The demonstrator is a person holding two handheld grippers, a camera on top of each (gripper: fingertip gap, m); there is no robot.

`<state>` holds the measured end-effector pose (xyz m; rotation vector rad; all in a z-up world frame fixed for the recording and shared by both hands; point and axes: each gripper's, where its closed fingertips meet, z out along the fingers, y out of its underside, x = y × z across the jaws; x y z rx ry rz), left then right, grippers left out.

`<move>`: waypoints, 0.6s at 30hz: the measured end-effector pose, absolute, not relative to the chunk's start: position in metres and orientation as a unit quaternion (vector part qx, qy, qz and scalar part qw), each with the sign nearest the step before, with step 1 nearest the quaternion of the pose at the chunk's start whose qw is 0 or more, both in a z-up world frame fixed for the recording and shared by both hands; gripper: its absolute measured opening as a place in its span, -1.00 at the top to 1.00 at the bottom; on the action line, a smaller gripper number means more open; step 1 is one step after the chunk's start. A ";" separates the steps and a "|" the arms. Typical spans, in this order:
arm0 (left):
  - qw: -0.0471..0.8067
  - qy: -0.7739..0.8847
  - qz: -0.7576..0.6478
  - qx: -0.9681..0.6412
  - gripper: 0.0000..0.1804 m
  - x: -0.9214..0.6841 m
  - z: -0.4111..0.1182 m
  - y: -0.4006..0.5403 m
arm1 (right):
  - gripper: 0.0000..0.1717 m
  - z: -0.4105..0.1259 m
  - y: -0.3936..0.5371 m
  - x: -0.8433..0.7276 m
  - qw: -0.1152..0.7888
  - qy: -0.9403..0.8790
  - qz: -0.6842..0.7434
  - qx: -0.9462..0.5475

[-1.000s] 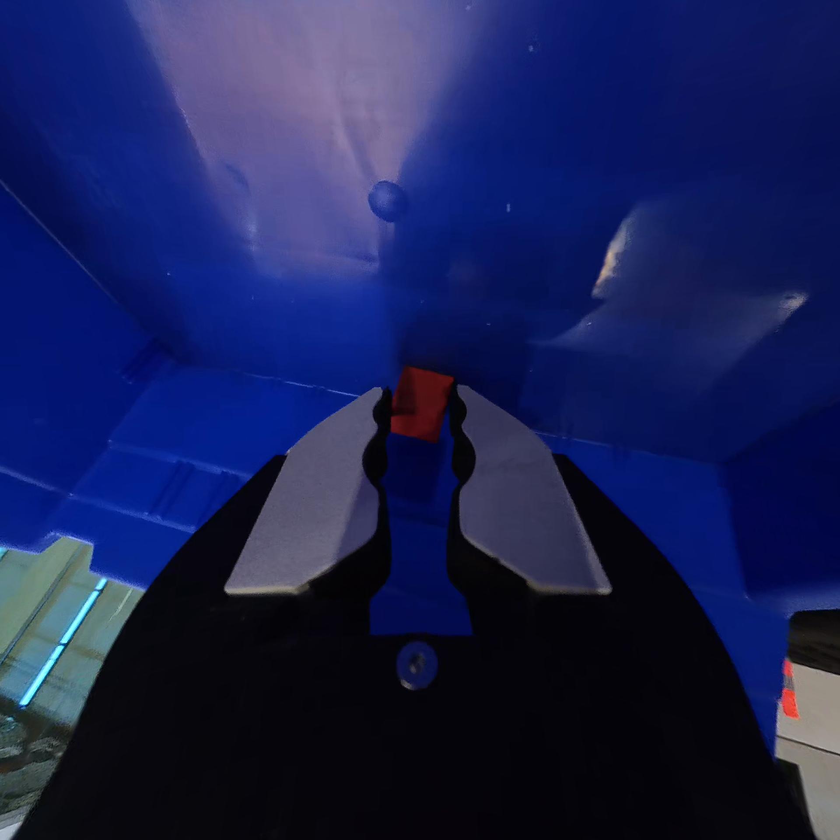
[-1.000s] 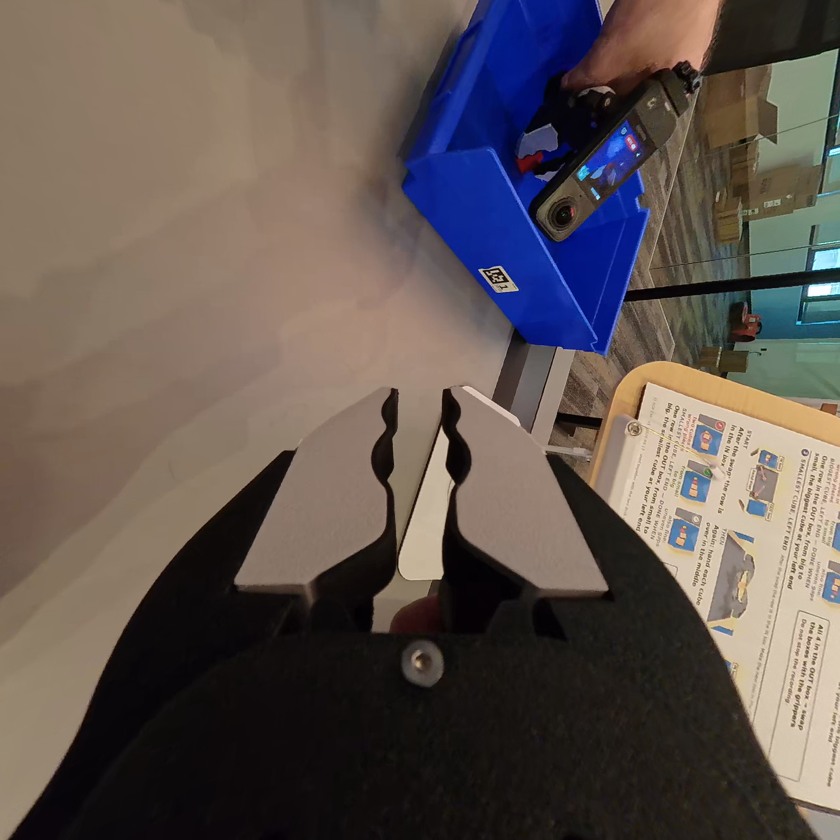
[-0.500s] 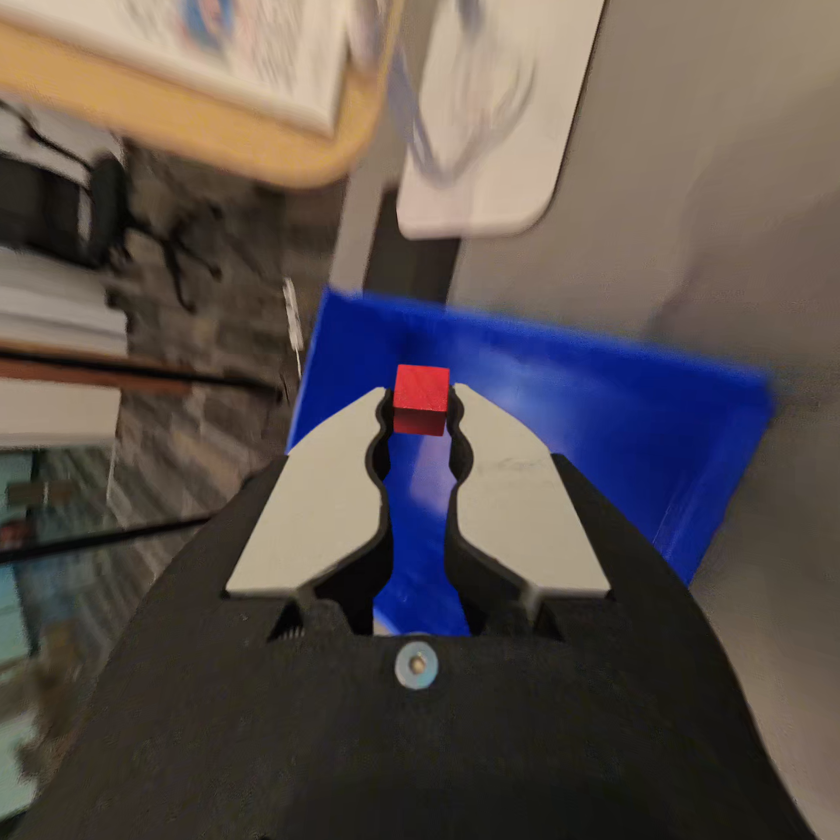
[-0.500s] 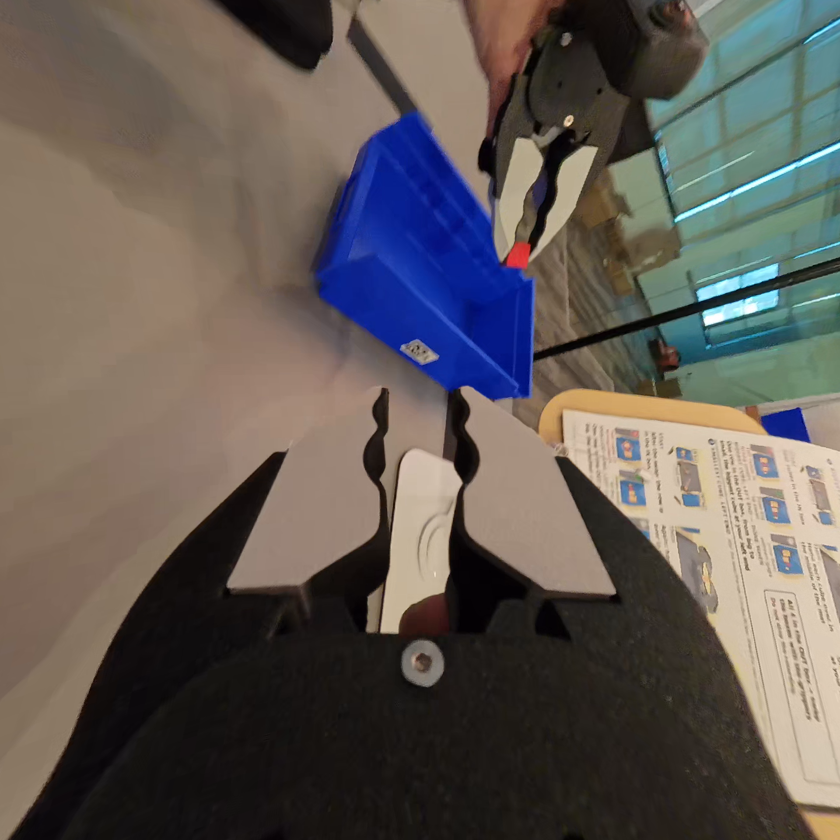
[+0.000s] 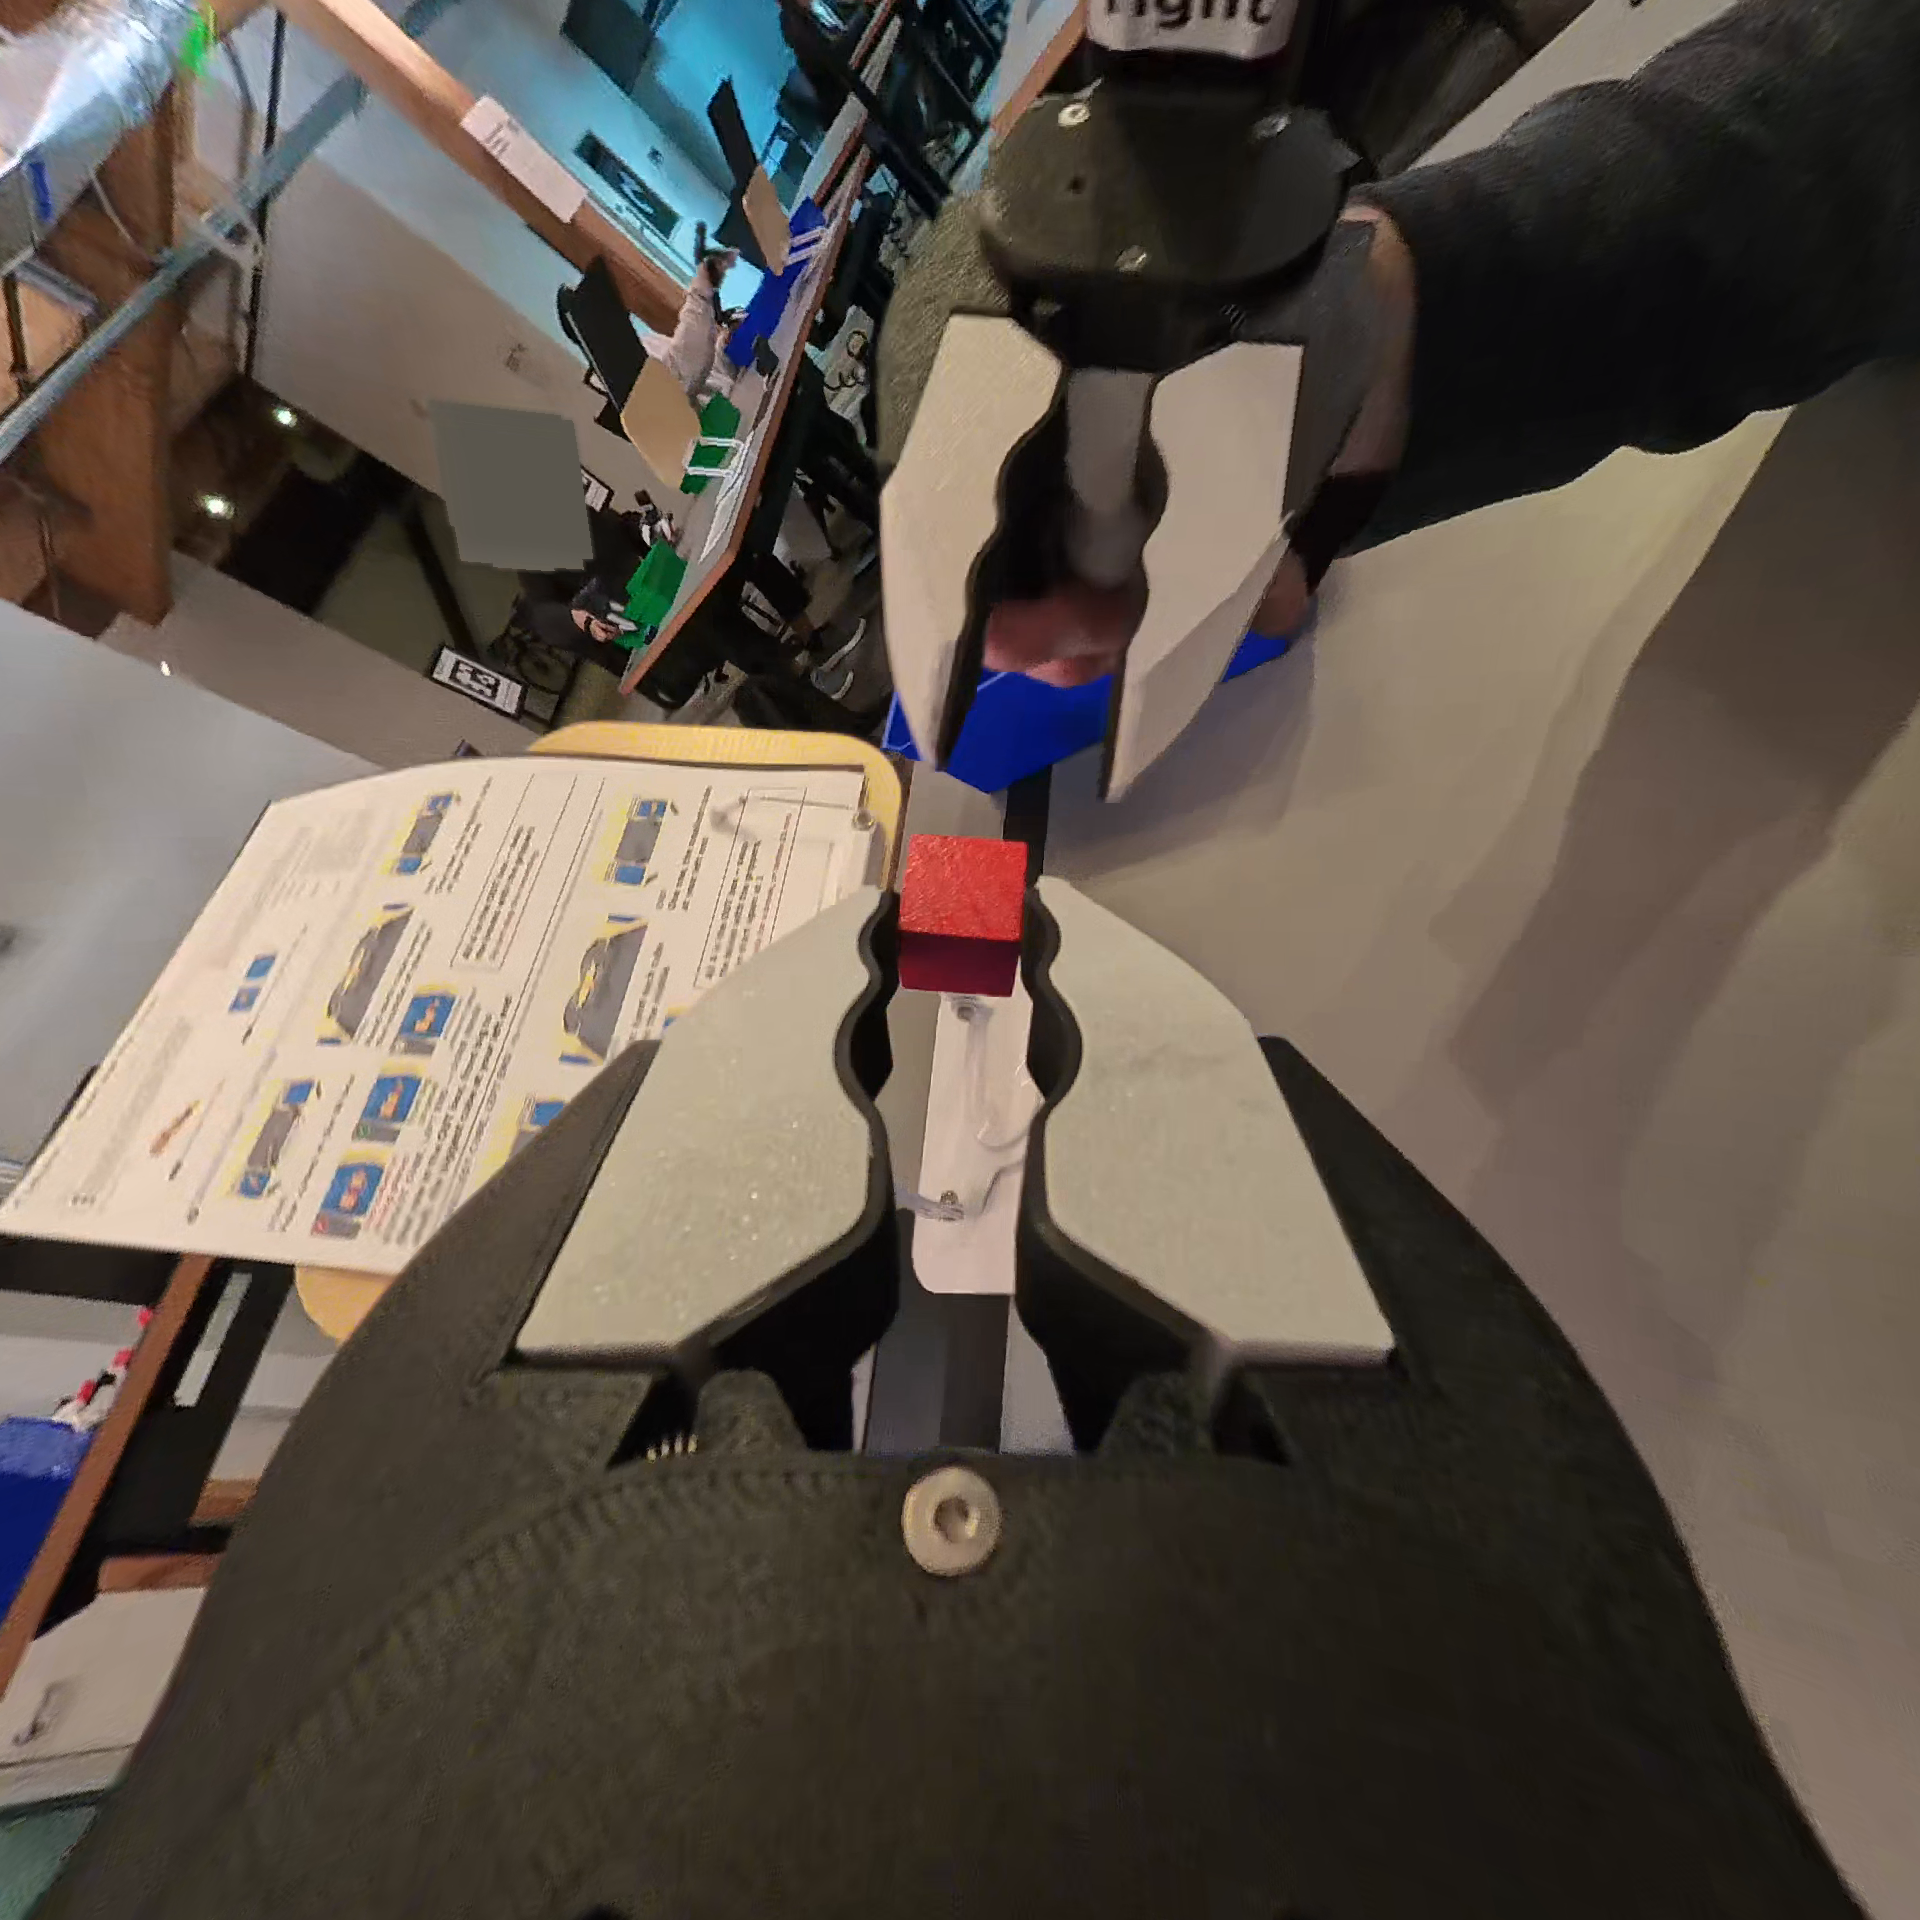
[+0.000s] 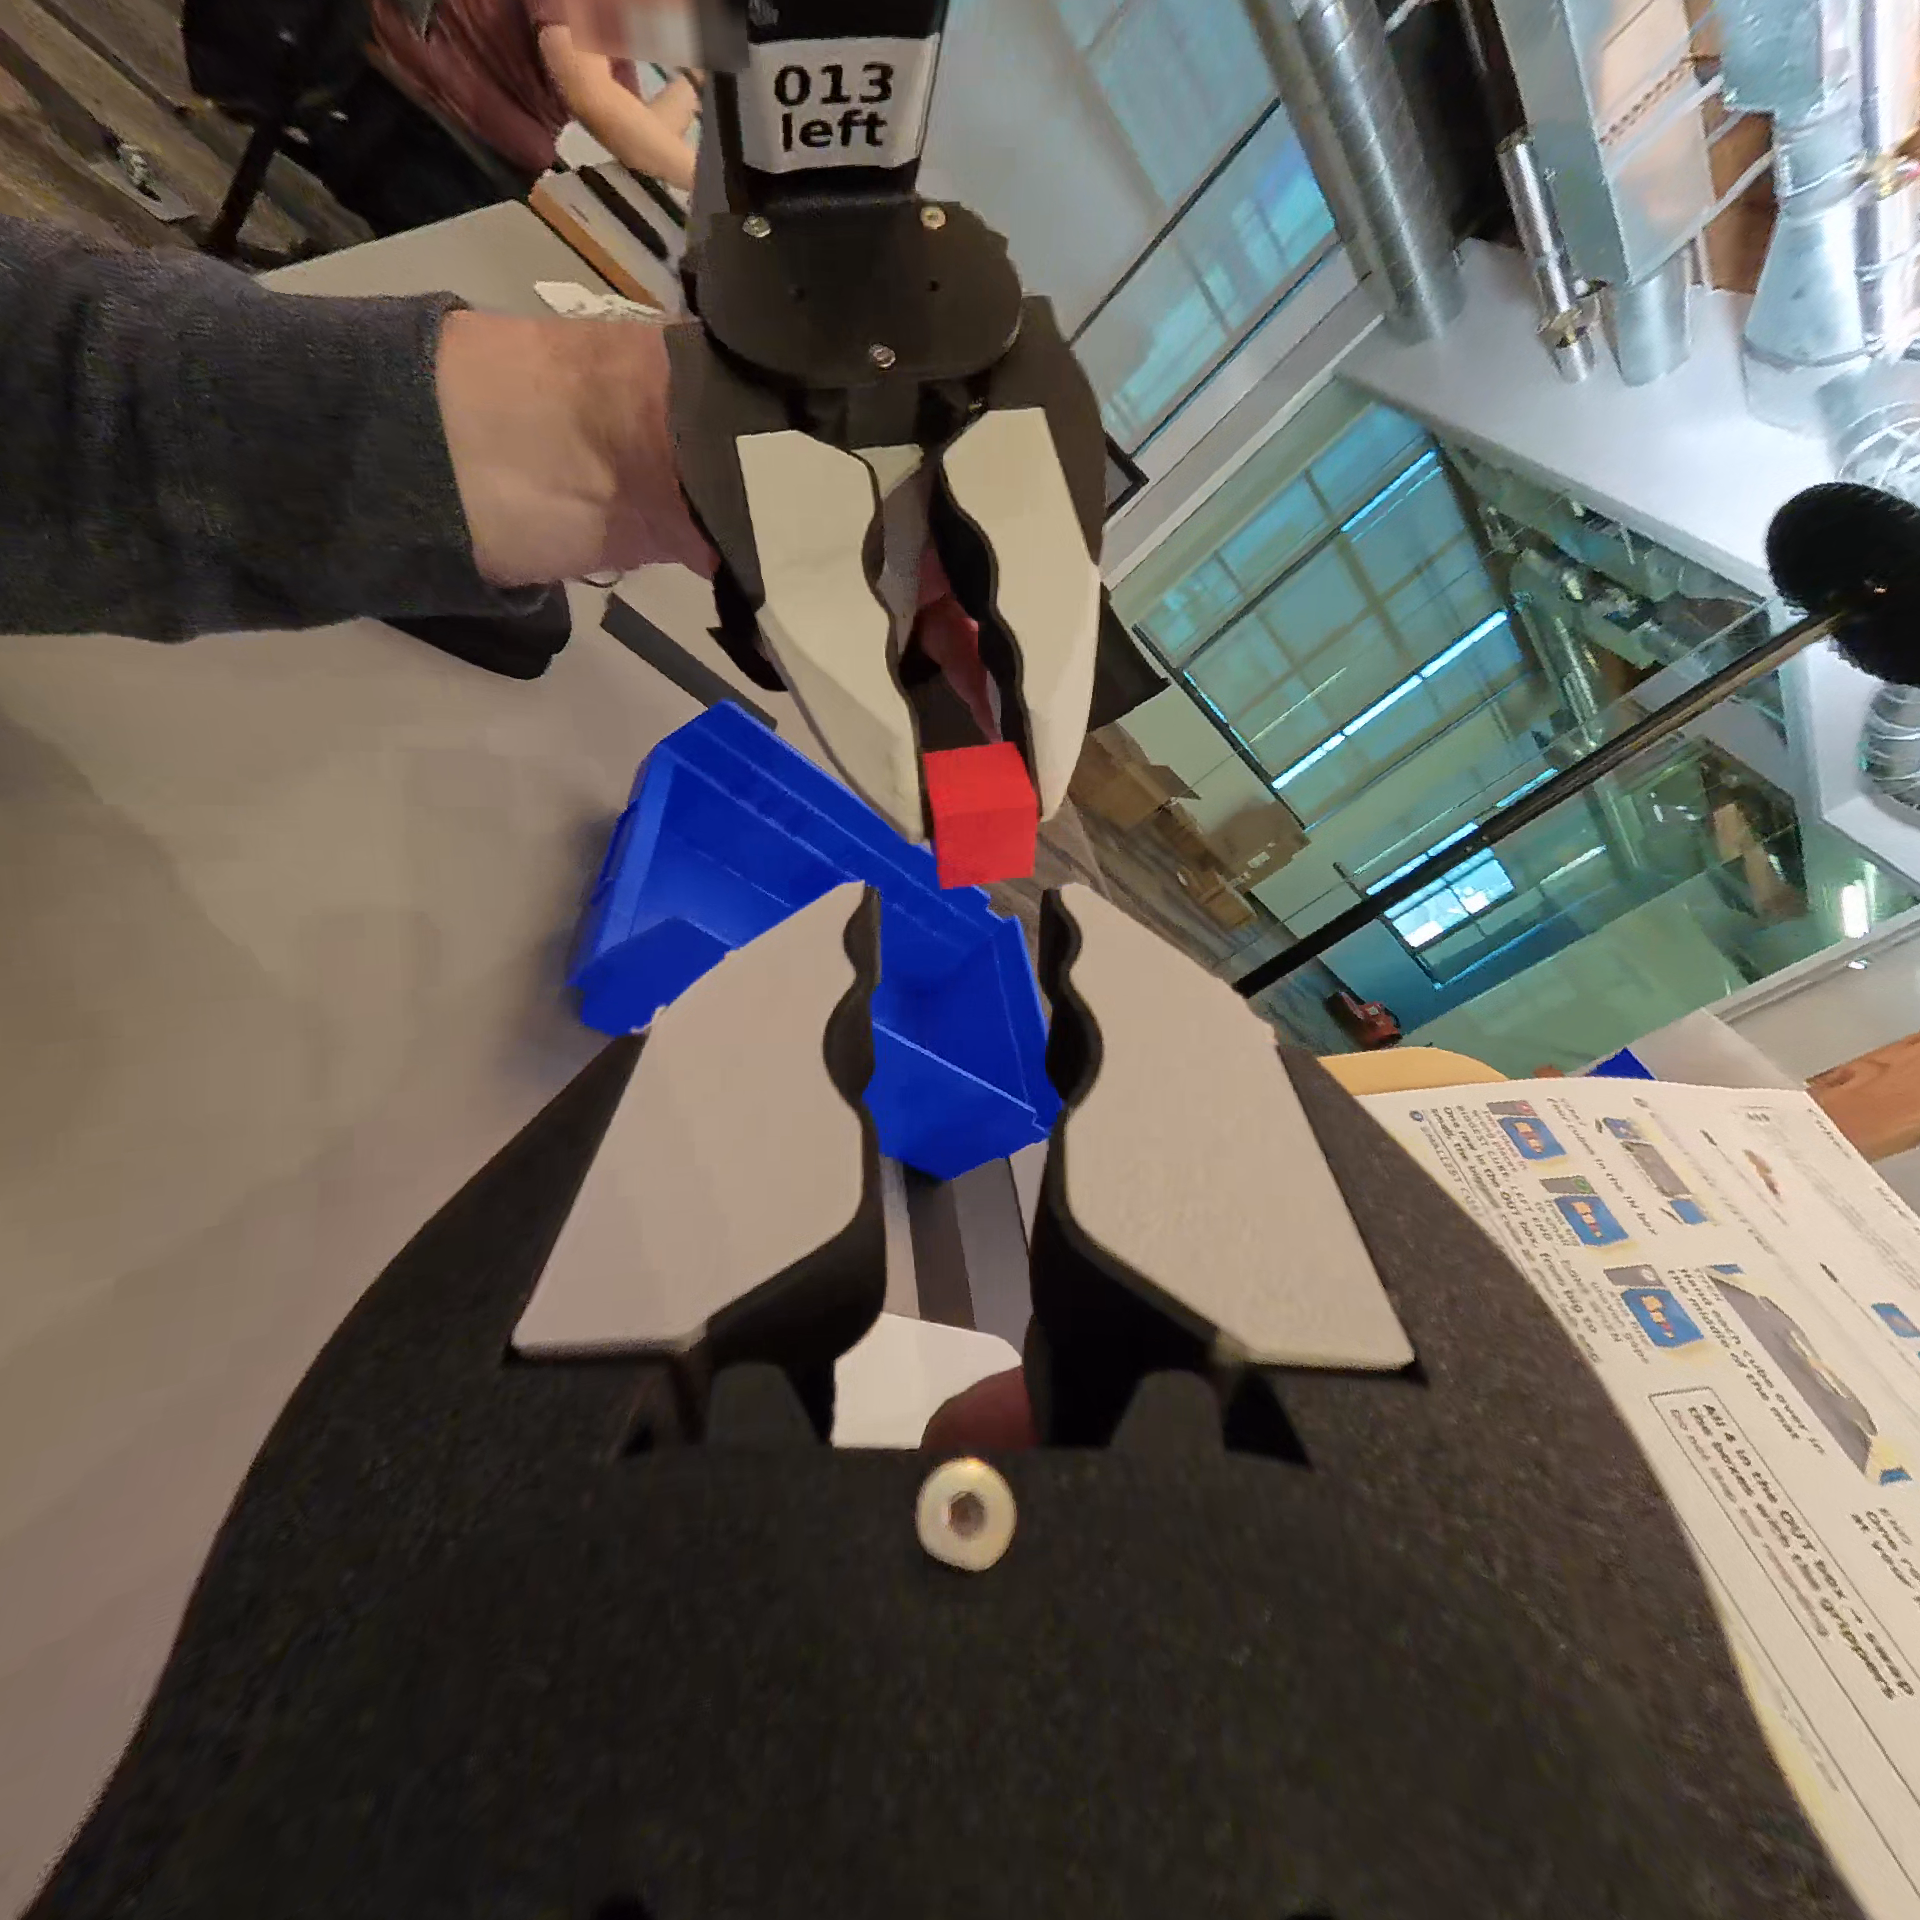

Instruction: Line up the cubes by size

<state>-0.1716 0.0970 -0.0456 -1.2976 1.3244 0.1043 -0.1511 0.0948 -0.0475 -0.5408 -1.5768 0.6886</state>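
My left gripper (image 5: 958, 920) is shut on a small red cube (image 5: 961, 914), pinched at its fingertips and held in the air above the grey table. The same cube (image 6: 982, 812) shows in the right wrist view, gripped by the left gripper (image 6: 977, 805) coming from above. My right gripper (image 6: 956, 909) is open and empty, its tips just below the red cube without touching it. It faces the left gripper tip to tip and also shows in the left wrist view (image 5: 1023, 769), jaws apart.
A blue bin (image 6: 727, 904) lies on the grey table (image 6: 260, 883) behind the grippers. Another blue bin (image 5: 1023, 722) shows behind the right gripper. An instruction sheet on a wooden board (image 5: 468, 966) lies beside the table. A person's hands hold both grippers. Both grippers' tips are close together, under 4 cm apart.
The left gripper lifted the red cube out of the blue bin and carried it over to face the right gripper. The right gripper swung up toward it and opened wider.
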 end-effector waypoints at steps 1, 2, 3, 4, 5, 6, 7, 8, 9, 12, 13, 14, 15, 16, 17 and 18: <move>0.595 0.577 0.052 -0.557 0.76 -0.166 -0.046 0.096 | 0.66 -0.048 0.094 -0.151 0.618 -0.688 0.301 -0.231; 0.593 0.581 0.057 -0.554 0.76 -0.162 -0.046 0.095 | 0.66 -0.048 0.093 -0.150 0.620 -0.688 0.300 -0.228; 0.594 0.584 0.056 -0.550 0.76 -0.157 -0.045 0.093 | 0.66 -0.049 0.093 -0.150 0.620 -0.690 0.297 -0.226; 0.593 0.588 0.056 -0.547 0.76 -0.153 -0.045 0.092 | 0.66 -0.050 0.092 -0.149 0.618 -0.693 0.296 -0.223; 0.595 0.589 0.056 -0.544 0.76 -0.151 -0.044 0.091 | 0.66 -0.050 0.092 -0.149 0.620 -0.694 0.294 -0.220; 0.599 0.590 0.052 -0.539 0.76 -0.148 -0.043 0.089 | 0.66 -0.049 0.091 -0.149 0.622 -0.694 0.291 -0.218; 0.600 0.591 0.049 -0.536 0.76 -0.145 -0.042 0.087 | 0.66 -0.050 0.091 -0.149 0.620 -0.696 0.289 -0.218; 0.602 0.592 0.050 -0.534 0.76 -0.143 -0.042 0.086 | 0.66 -0.051 0.091 -0.149 0.620 -0.698 0.286 -0.216; 0.603 0.593 0.050 -0.532 0.76 -0.142 -0.043 0.086 | 0.66 -0.051 0.090 -0.149 0.622 -0.698 0.284 -0.212; 0.605 0.598 0.036 -0.526 0.76 -0.137 -0.043 0.083 | 0.68 -0.051 0.088 -0.149 0.624 -0.699 0.282 -0.205; 0.600 0.597 0.045 -0.530 0.76 -0.139 -0.045 0.086 | 0.68 -0.051 0.086 -0.149 0.625 -0.699 0.283 -0.202; 0.598 0.598 0.046 -0.532 0.76 -0.139 -0.047 0.087 | 0.68 -0.051 0.084 -0.149 0.623 -0.701 0.287 -0.198; 0.599 0.598 0.038 -0.530 0.76 -0.138 -0.047 0.086 | 0.69 -0.052 0.084 -0.149 0.622 -0.703 0.285 -0.196; 0.601 0.598 0.034 -0.529 0.76 -0.138 -0.047 0.085 | 0.69 -0.052 0.083 -0.149 0.623 -0.702 0.284 -0.194; 0.601 0.598 0.030 -0.529 0.76 -0.138 -0.047 0.085 | 0.69 -0.052 0.083 -0.149 0.624 -0.703 0.282 -0.194; 0.602 0.599 0.025 -0.528 0.76 -0.138 -0.047 0.084 | 0.70 -0.052 0.082 -0.149 0.624 -0.704 0.281 -0.192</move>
